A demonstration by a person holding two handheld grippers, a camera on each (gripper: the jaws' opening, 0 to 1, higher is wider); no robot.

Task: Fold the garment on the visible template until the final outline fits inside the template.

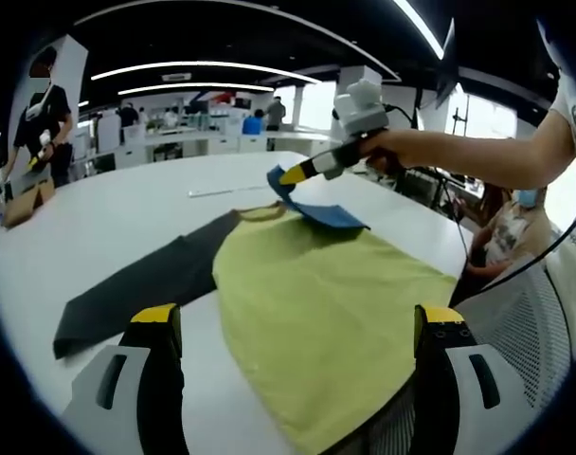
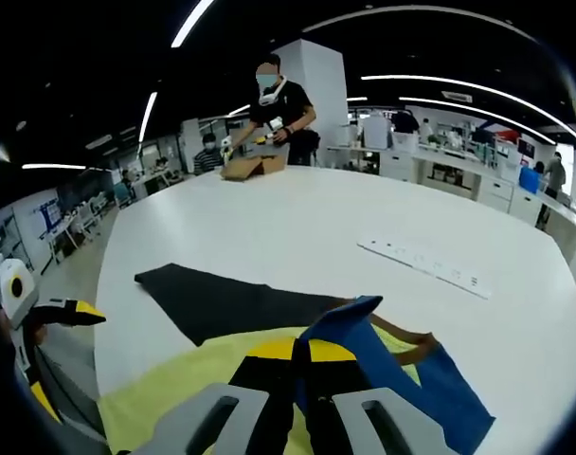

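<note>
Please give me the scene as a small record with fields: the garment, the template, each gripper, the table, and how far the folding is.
garment: yellow-green shirt with blue sleeve, lying flat on the table
template: dark sheet, partly under the shirt
right gripper: shut on the blue sleeve, lifting it above the shirt
left gripper: open, jaws apart over the shirt, holding nothing
table: white, with a white strip beyond the shirt
progress: fold just beginning; most of the shirt lies beside the dark sheet, not on it

Garment (image 1: 331, 313) on table (image 1: 127, 209), partly over template (image 1: 146, 284), sleeve (image 2: 350, 327) lifted
</note>
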